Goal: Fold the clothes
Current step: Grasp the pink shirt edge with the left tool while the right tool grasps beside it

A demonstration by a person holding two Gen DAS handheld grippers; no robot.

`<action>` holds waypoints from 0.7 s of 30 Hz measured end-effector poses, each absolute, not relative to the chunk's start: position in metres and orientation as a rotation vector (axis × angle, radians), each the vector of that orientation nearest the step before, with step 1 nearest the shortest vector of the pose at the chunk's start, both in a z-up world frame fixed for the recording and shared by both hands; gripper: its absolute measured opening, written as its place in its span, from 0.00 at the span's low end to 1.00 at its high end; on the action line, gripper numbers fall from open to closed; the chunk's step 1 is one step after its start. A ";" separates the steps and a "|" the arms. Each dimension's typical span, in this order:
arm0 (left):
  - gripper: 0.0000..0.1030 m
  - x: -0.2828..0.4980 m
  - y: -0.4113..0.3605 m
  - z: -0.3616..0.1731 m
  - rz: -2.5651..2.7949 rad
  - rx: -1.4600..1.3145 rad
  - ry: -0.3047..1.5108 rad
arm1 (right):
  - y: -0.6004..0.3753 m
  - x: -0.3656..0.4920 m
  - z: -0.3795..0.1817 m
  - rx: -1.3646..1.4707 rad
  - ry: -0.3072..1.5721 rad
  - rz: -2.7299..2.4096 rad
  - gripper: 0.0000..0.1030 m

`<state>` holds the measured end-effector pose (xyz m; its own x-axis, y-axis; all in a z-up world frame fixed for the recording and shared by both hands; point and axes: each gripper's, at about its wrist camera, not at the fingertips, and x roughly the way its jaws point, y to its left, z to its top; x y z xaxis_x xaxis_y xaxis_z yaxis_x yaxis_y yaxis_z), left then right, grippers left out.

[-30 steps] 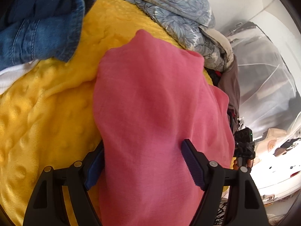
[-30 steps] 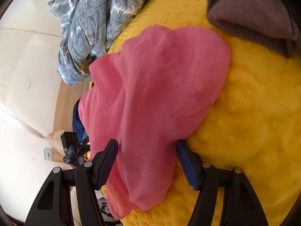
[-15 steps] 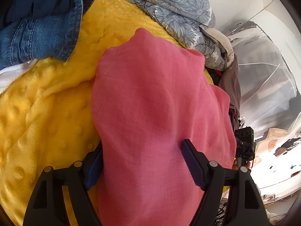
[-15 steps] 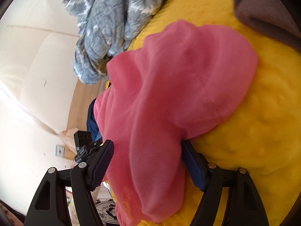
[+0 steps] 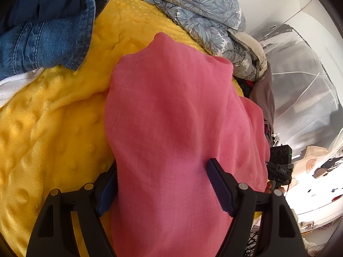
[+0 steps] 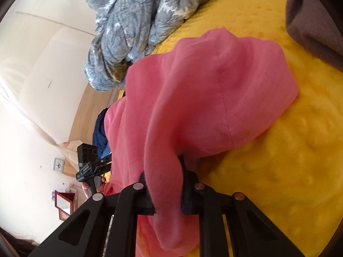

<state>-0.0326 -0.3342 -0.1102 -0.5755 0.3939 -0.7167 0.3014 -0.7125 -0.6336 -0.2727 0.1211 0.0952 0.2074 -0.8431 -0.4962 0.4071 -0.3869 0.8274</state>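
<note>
A pink cloth (image 5: 171, 107) lies crumpled on a yellow dotted blanket (image 5: 53, 128). My left gripper (image 5: 160, 167) stands open and wide. The cloth runs between its blue pads (image 5: 218, 184) and drapes over the left finger. In the right wrist view the same pink cloth (image 6: 214, 96) hangs toward the blanket's (image 6: 300, 160) edge. My right gripper (image 6: 164, 171) is closing its jaws, and a bunched fold of the pink cloth is pinched between them.
A blue denim garment (image 5: 47, 38) and a white cloth (image 5: 12, 83) lie at the upper left. A grey floral duvet (image 5: 203, 15) (image 6: 133, 32) is heaped at the back. A grey-brown garment (image 6: 317, 21) sits at the upper right. Beyond the bed are wall and floor.
The right gripper's jaws have gone from wide apart to pinched on a fold of the pink cloth, lifting and bunching it. The left gripper has not moved.
</note>
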 end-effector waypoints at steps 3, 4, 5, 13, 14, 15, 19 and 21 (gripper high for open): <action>0.75 -0.033 -0.334 -0.109 2.492 -1.415 -1.166 | 0.119 -0.269 0.103 1.339 -0.445 -1.429 0.12; 0.73 -0.033 -0.334 -0.109 2.496 -1.423 -1.167 | 0.118 -0.268 0.105 1.329 -0.443 -1.427 0.11; 0.60 -0.035 -0.333 -0.110 2.485 -1.441 -1.174 | 0.116 -0.267 0.107 1.323 -0.442 -1.426 0.11; 0.11 -0.035 -0.326 -0.094 2.496 -1.394 -1.165 | 0.119 -0.272 0.102 1.340 -0.467 -1.425 0.11; 0.10 -0.034 -0.325 -0.089 2.502 -1.372 -1.165 | 0.119 -0.272 0.104 1.329 -0.475 -1.424 0.11; 0.10 -0.034 -0.324 -0.086 2.504 -1.350 -1.169 | 0.120 -0.272 0.106 1.317 -0.484 -1.422 0.11; 0.09 -0.033 -0.323 -0.079 2.509 -1.301 -1.196 | 0.120 -0.271 0.116 1.276 -0.504 -1.408 0.11; 0.09 -0.032 -0.324 -0.077 2.507 -1.281 -1.212 | 0.120 -0.268 0.125 1.244 -0.513 -1.394 0.11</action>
<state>-0.0319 -0.3240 -0.0769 -0.6481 0.3925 -0.6526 0.2675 -0.6850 -0.6776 -0.2682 0.1199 0.1247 0.2013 -0.9027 -0.3803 0.4406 -0.2633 0.8582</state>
